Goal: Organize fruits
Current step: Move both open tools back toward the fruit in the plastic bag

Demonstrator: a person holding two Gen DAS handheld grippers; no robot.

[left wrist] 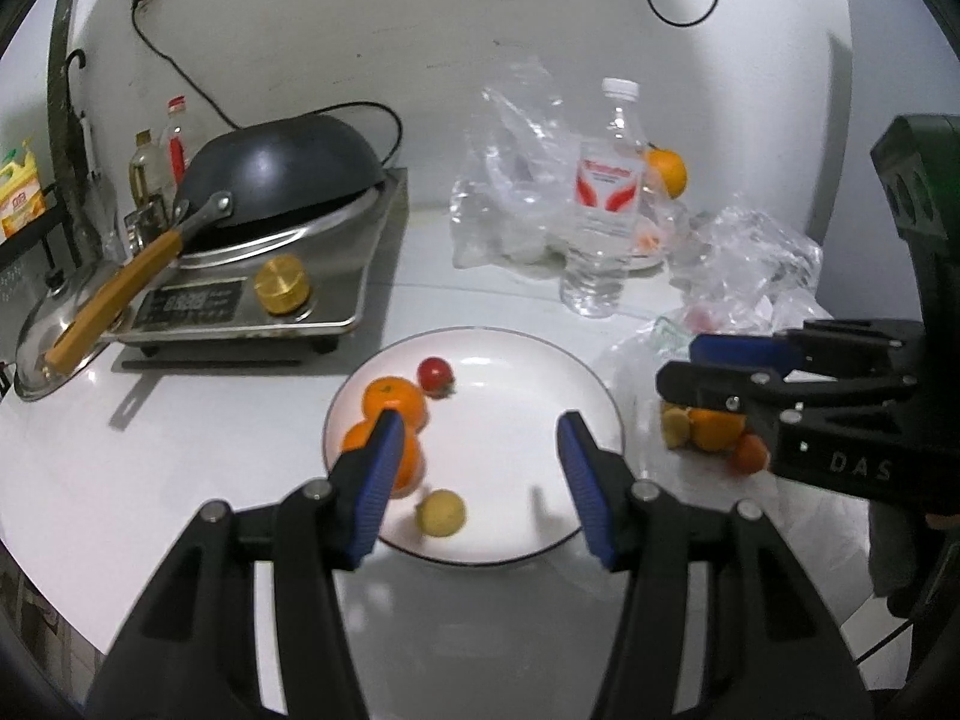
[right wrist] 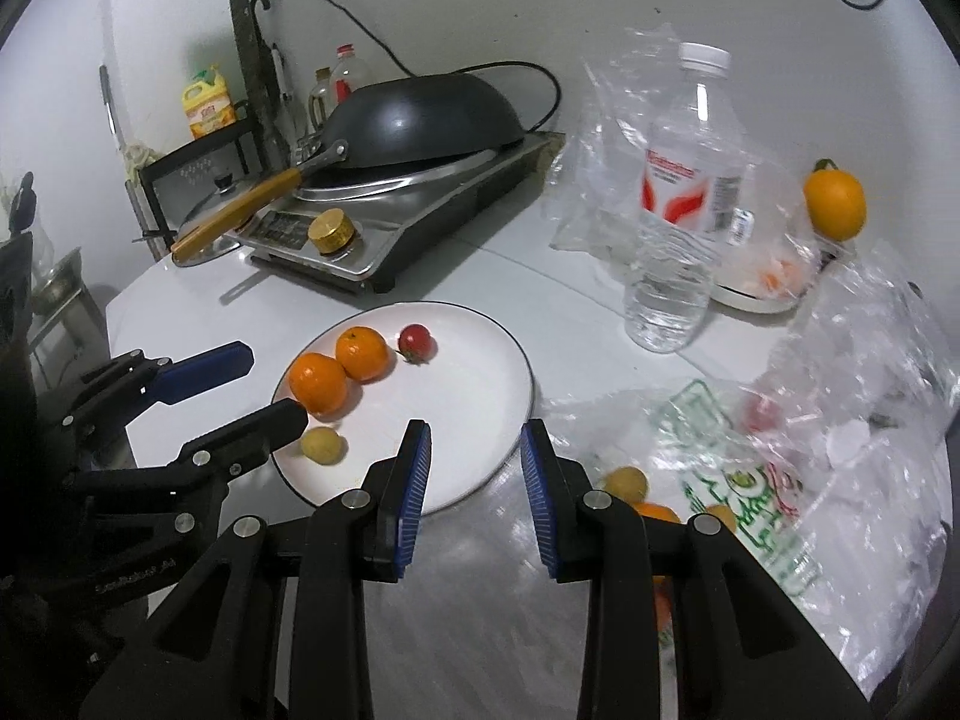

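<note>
Fruit is seen on a white dark-rimmed plate [right wrist: 492, 360] set on the white counter [right wrist: 540, 306]. Two oranges [right wrist: 318, 381] lie touching at the plate's left side, the farther one showing its stem dimple upward. A cherry tomato [right wrist: 415, 342] rests just beside them, its stem end turned down toward the plate; its axis is tilted. A small yellowish fruit [right wrist: 323, 444] sits near the plate's near-left rim; being almost round, no clear long axis can be told.

The left claw [left wrist: 477, 483] is held over the plate, its blue pads spread with nothing between them. The right claw [right wrist: 475, 495] hangs above the plate's near-right rim; a gap is seen between its pads, nothing gripped.

More fruit is noted inside a printed plastic bag [right wrist: 750, 480] to the right of the plate. A clear water bottle [right wrist: 684, 198] stands upright behind it, with crumpled clear plastic around. An upturned dark wok [right wrist: 420, 120] rests on a steel cooker [right wrist: 384, 228] at the back left, against a white wall.
</note>
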